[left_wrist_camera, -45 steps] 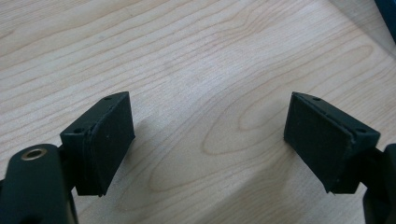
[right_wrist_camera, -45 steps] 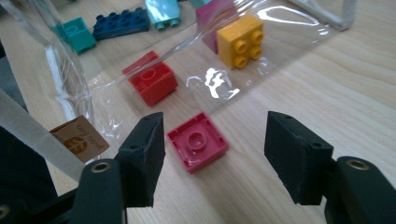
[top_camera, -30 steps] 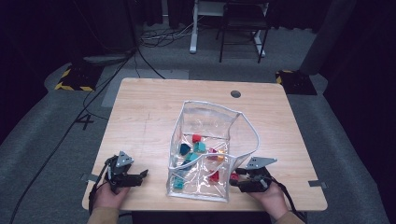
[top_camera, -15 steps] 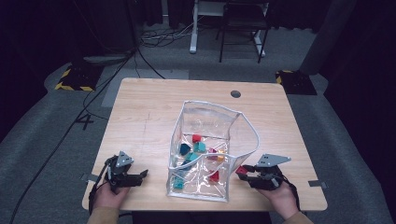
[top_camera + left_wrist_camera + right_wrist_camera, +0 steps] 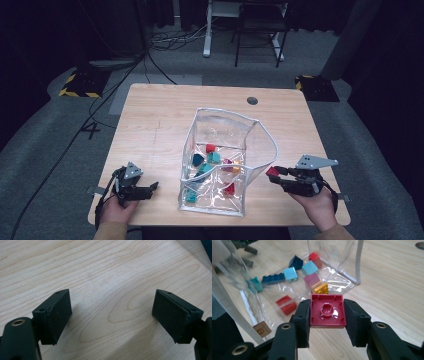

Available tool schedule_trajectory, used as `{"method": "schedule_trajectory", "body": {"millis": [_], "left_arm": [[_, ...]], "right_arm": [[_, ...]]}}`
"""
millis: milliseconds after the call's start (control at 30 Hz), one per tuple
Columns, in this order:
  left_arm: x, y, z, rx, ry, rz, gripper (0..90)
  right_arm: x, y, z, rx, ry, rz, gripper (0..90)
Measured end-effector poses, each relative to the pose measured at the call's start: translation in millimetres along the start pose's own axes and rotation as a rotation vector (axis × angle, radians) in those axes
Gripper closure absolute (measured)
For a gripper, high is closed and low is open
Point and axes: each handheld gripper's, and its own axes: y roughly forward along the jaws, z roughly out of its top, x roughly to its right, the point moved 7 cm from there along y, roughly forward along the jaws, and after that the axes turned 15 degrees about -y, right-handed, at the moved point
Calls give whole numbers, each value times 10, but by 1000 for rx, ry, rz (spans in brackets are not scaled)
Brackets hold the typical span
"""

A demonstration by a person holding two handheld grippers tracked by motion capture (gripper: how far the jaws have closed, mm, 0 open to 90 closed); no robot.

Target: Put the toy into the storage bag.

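The clear bag (image 5: 227, 165) (open-topped) blocks the centre; bare table (image 5: 160, 115) flanks it.

Glossy plastic brick (image 5: 327, 310), wooden table (image 5: 392, 280)

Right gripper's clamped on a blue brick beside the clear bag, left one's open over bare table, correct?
Not quite: the brick in the right gripper is red, as the right gripper view shows. It is beside the clear bag, and the left gripper is open over bare table.

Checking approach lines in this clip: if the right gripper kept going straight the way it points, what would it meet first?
Probably the clear bag's open side. The right gripper, shut on a red brick, points at it, with the loose bricks inside beyond. Depth is hard to judge.
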Motion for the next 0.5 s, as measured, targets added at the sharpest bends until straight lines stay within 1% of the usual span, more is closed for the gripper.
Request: {"method": "schedule_trajectory", "body": {"millis": [100, 333, 500], "left_arm": [[-4, 2, 4, 3, 3, 2, 164], [-5, 2, 4, 3, 3, 2, 164], [-5, 2, 4, 3, 3, 2, 164]], "right_arm": [[49, -76, 54, 8, 3, -11, 586], [146, -214, 159, 27, 26, -19, 586], [234, -344, 256, 47, 49, -45, 586]]}}
